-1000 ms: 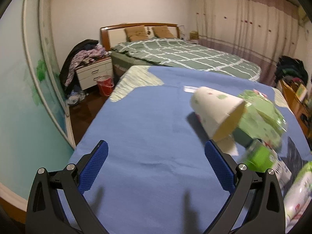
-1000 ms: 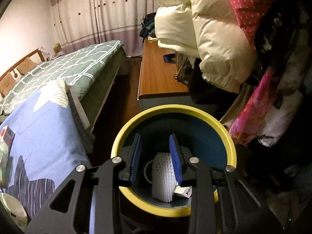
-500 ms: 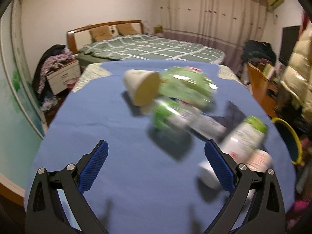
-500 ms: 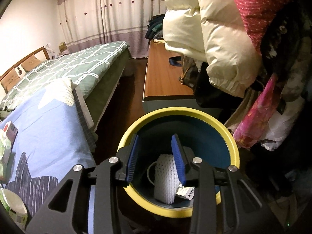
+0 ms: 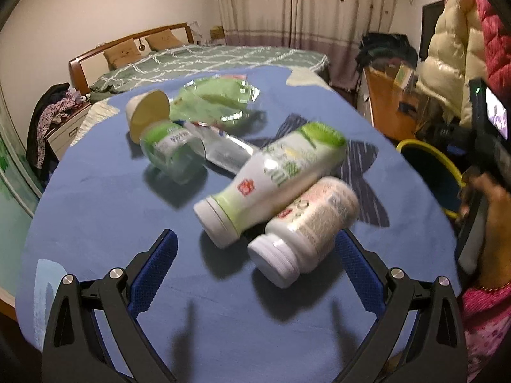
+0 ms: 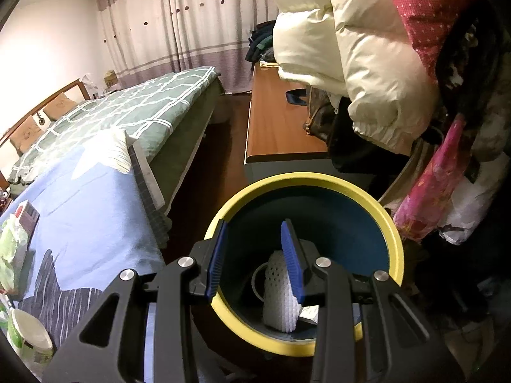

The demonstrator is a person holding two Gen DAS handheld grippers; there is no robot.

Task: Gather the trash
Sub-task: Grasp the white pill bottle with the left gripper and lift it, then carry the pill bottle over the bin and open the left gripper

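Observation:
In the left wrist view, trash lies on a blue cloth (image 5: 95,210): a white bottle with a pink label (image 5: 306,226), a green-and-white bottle (image 5: 271,178), a clear bottle with a green label (image 5: 172,153), a paper cup (image 5: 147,115) and a green plastic wrapper (image 5: 217,99). My left gripper (image 5: 255,274) is open and empty, just in front of the white bottle. My right gripper (image 6: 255,261) is open and empty above a blue bin with a yellow rim (image 6: 396,242). A white foam net (image 6: 281,296) and a scrap lie inside the bin.
The bin also shows at the right edge of the left wrist view (image 5: 447,166). A bed with a green checked quilt (image 6: 127,111), a wooden bench (image 6: 274,127), hanging coats (image 6: 351,48) and a nightstand (image 5: 64,127) surround the spot.
My left gripper has swung right, so the bottles now lie in front of it. My right gripper has opened wider and risen a little above the bin.

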